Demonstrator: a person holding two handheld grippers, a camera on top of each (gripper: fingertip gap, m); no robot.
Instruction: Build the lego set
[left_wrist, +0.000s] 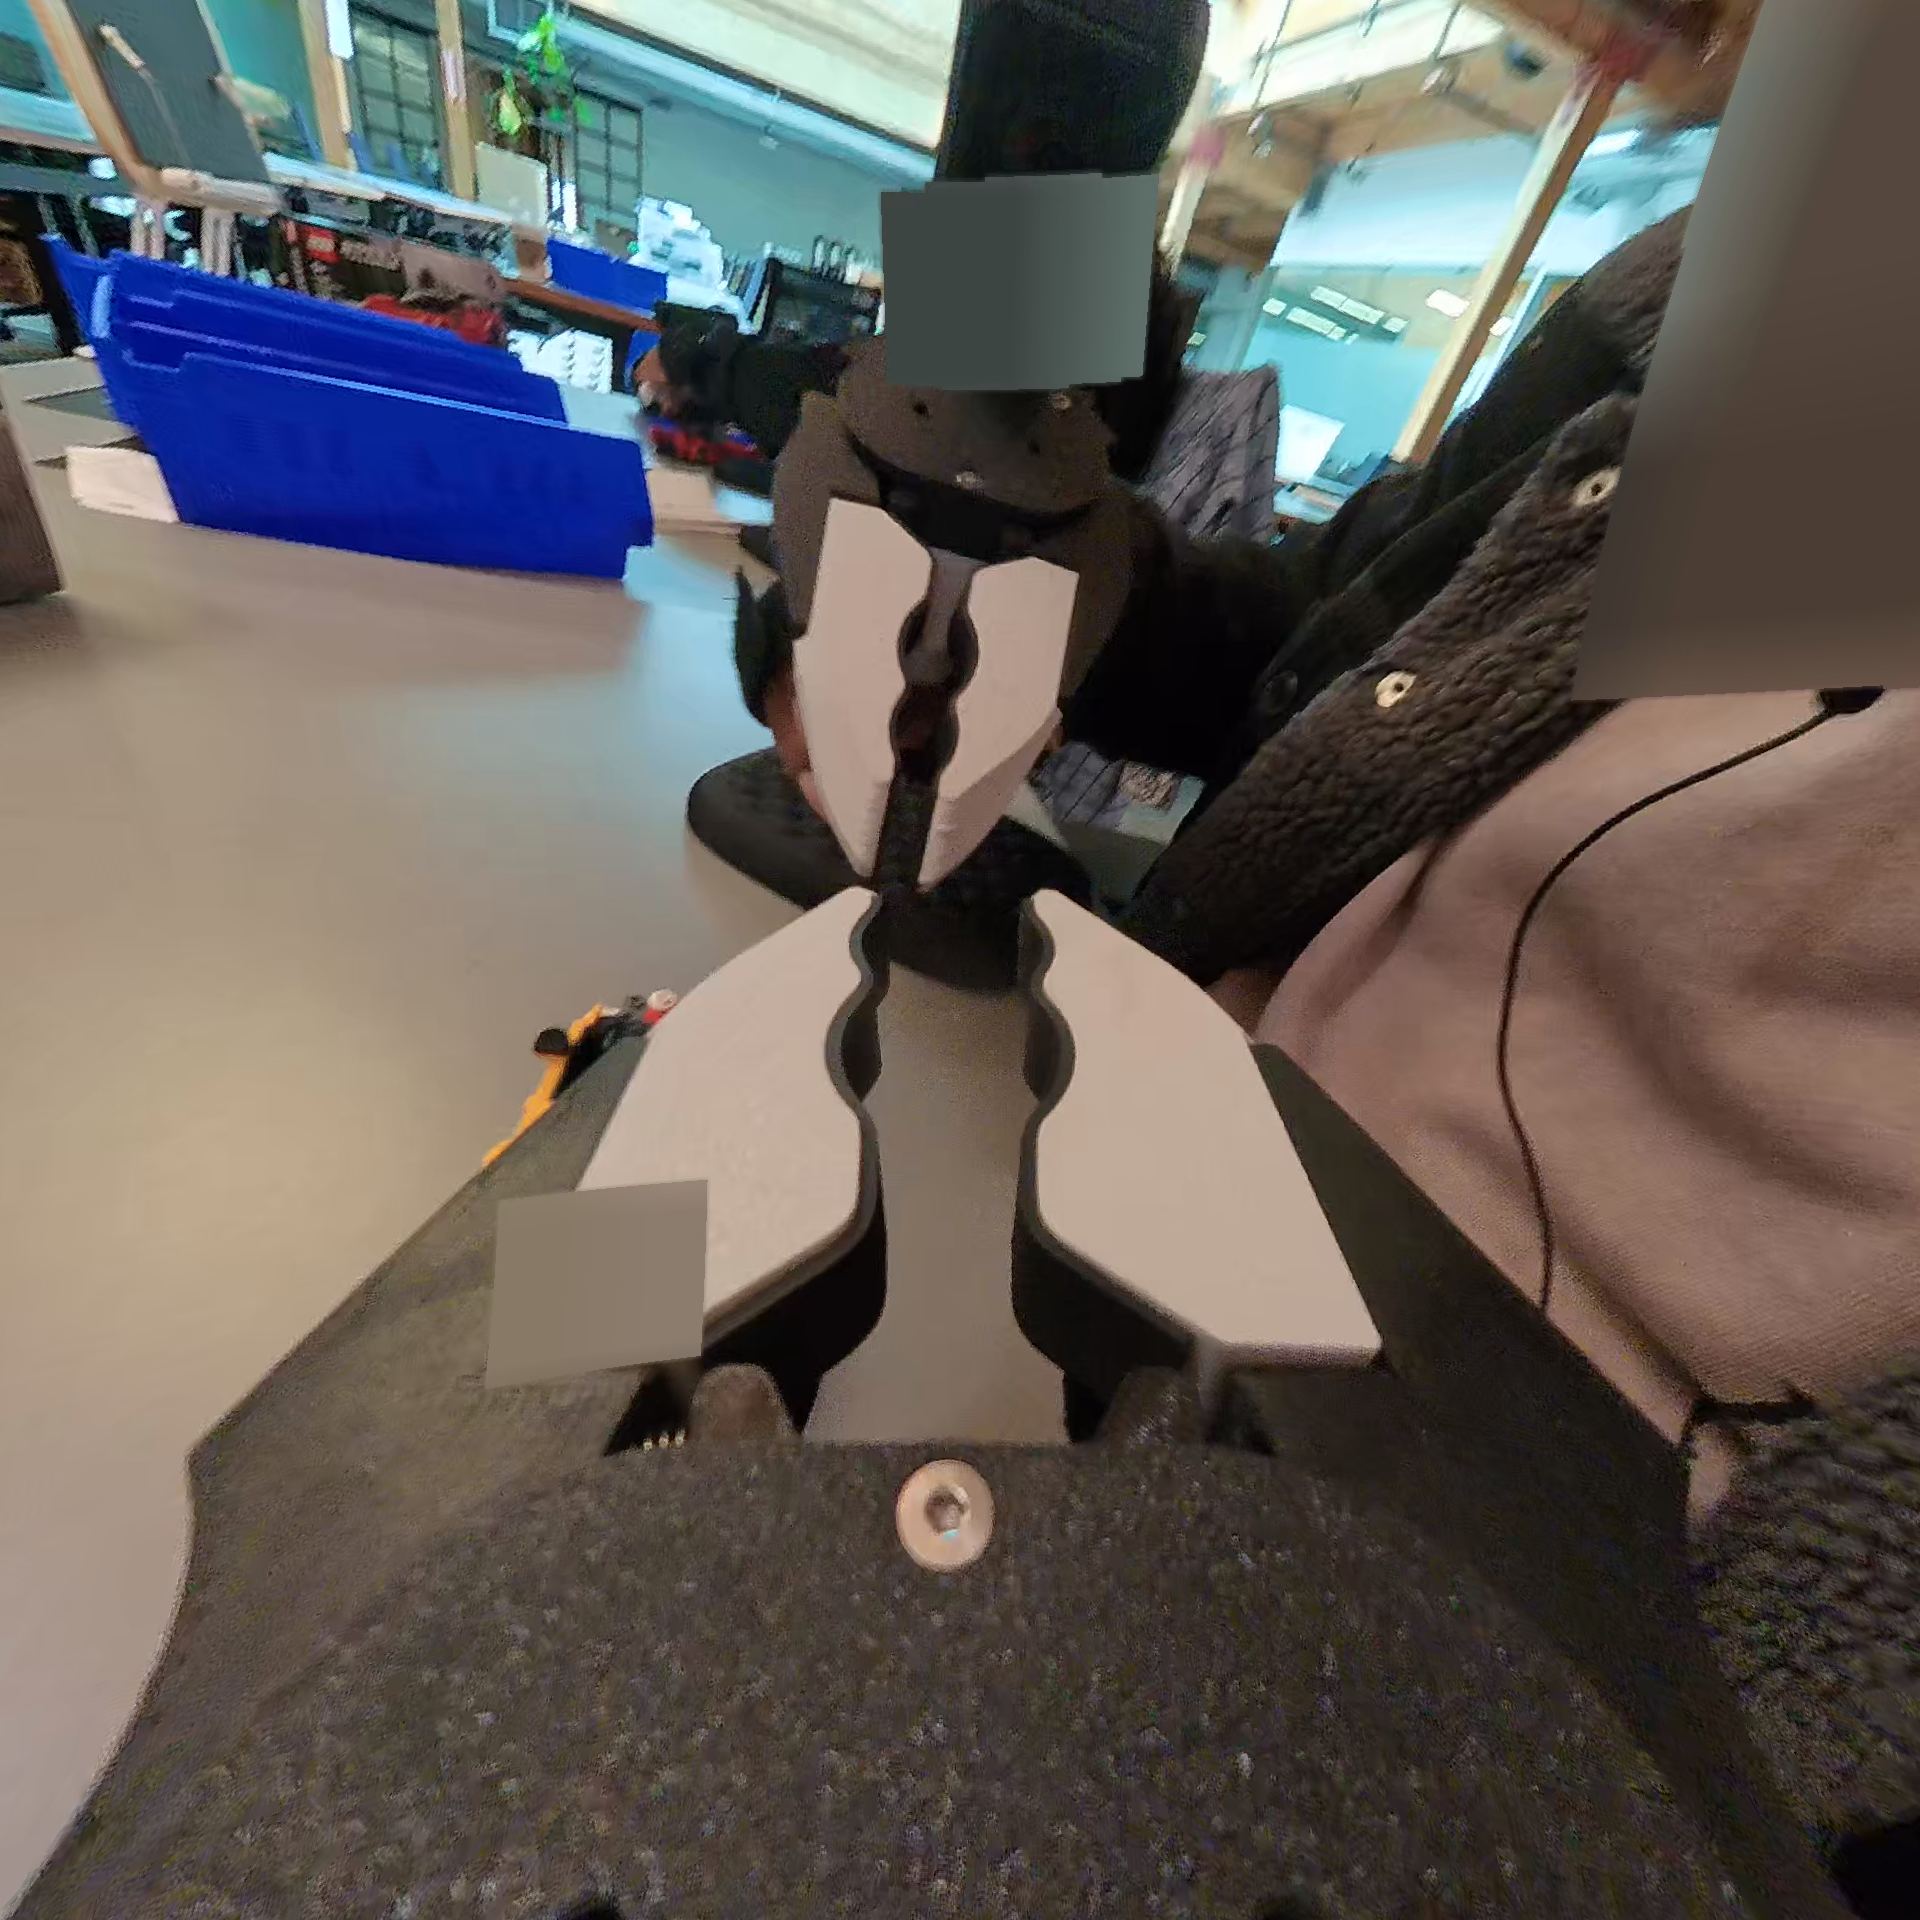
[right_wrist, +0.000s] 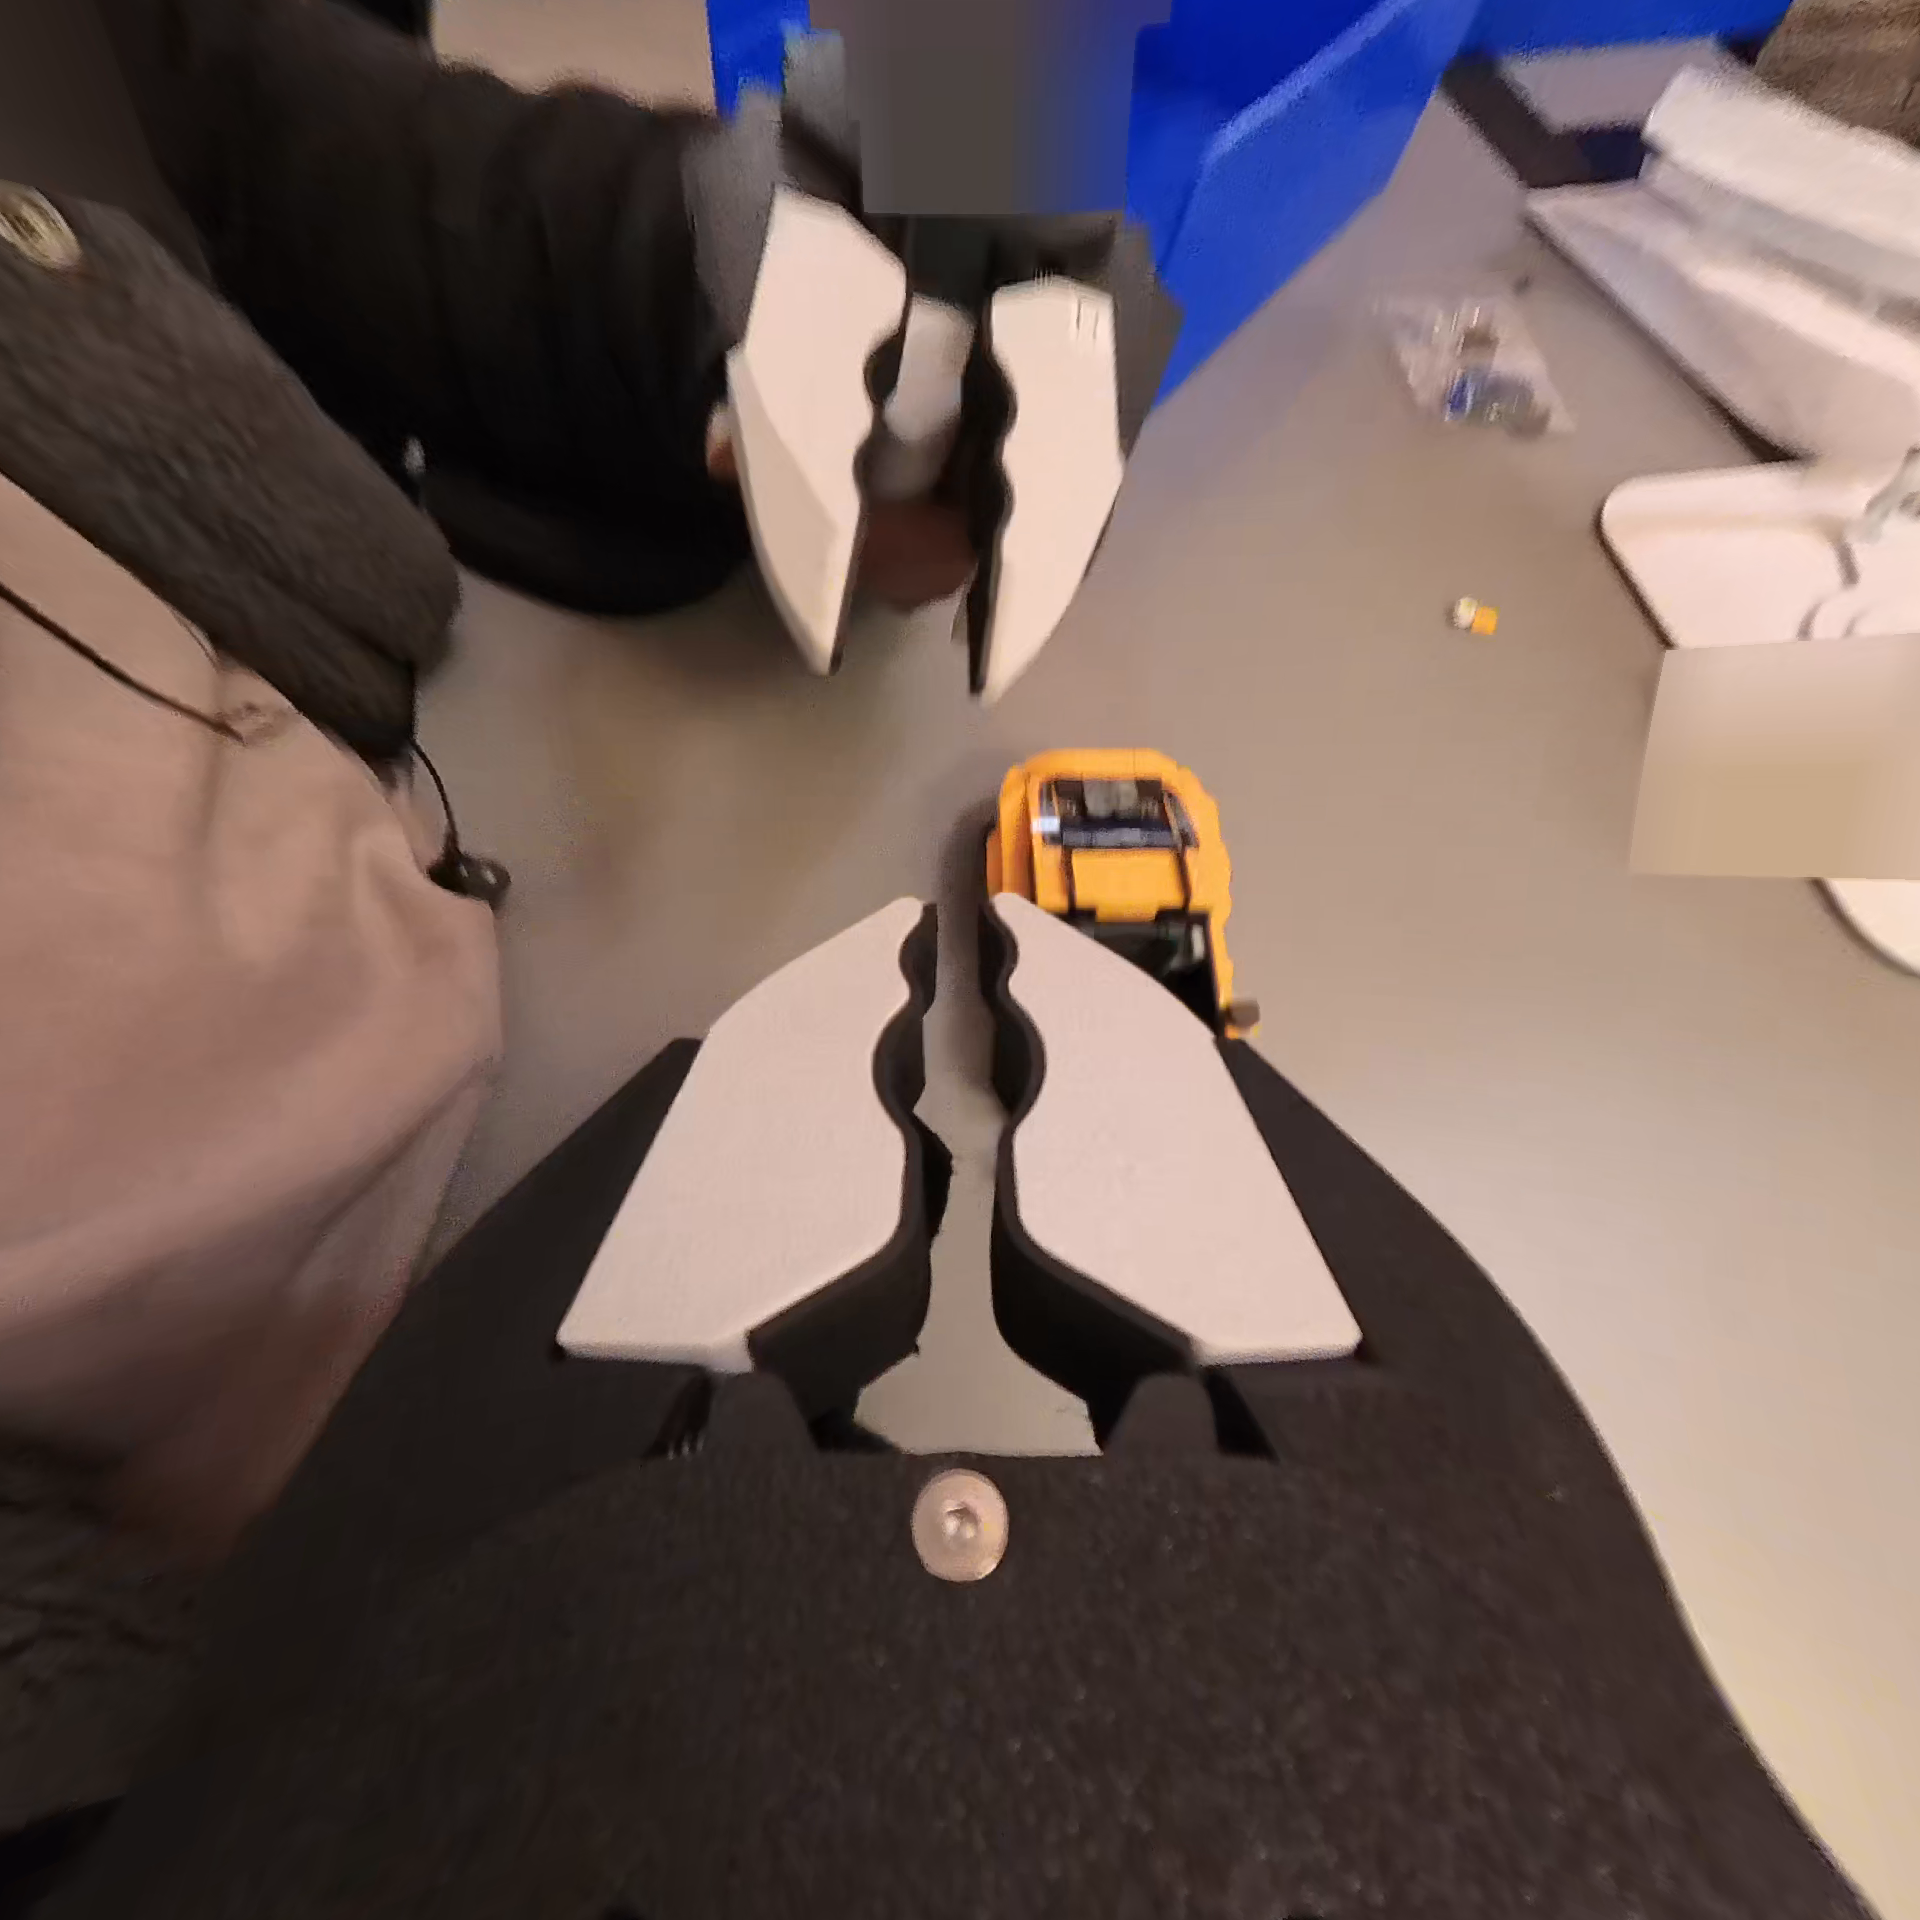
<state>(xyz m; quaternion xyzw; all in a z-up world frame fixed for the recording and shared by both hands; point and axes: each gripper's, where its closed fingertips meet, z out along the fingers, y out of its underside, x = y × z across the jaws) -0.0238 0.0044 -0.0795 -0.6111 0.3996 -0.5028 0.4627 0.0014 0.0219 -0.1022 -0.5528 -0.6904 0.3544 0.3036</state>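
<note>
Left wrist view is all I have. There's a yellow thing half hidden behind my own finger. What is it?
Observer: In the right wrist view it is a yellow toy car standing roof up on the grey table.
Operator: Is the right gripper holding it?
Observer: No. The right gripper has its jaws nearly together, with only table showing through the slit. The car sits beside one fingertip, partly behind it.
Operator: Any loose parts around?
Observer: One small yellow piece lies on the table, well apart from the car.
</note>
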